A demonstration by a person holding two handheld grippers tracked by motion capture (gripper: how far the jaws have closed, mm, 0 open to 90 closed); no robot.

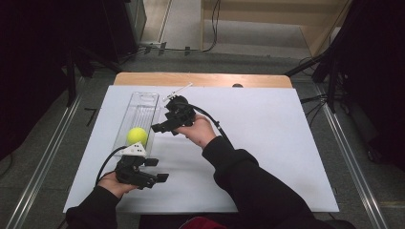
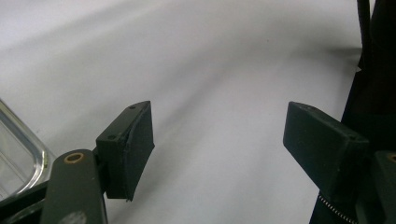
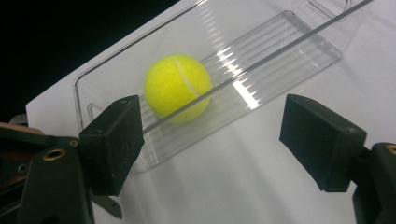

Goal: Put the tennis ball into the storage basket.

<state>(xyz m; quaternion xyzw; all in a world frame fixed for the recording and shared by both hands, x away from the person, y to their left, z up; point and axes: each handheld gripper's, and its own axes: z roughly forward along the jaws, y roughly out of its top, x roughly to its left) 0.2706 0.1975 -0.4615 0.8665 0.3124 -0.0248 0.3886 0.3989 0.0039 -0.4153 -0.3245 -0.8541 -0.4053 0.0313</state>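
A yellow tennis ball (image 1: 137,136) lies in the near end of a long clear plastic tray (image 1: 143,102) on the left of the white board. In the right gripper view the ball (image 3: 177,86) sits inside the tray (image 3: 289,46), just beyond the open jaws. My right gripper (image 1: 162,121) hovers beside the tray's right wall, pointing left, open and empty (image 3: 210,135). My left gripper (image 1: 159,170) rests near the board's front left, below the tray, pointing right. It is open with nothing between its jaws (image 2: 219,140), and the tray corner (image 2: 18,154) shows at its left.
The white board (image 1: 267,143) covers a wooden table (image 1: 200,78). A dark sleeve (image 1: 248,181) crosses the board's middle front. Cables trail from both grippers. Metal rails (image 1: 43,162) run along the floor on both sides, and dark equipment stands at the far left and right.
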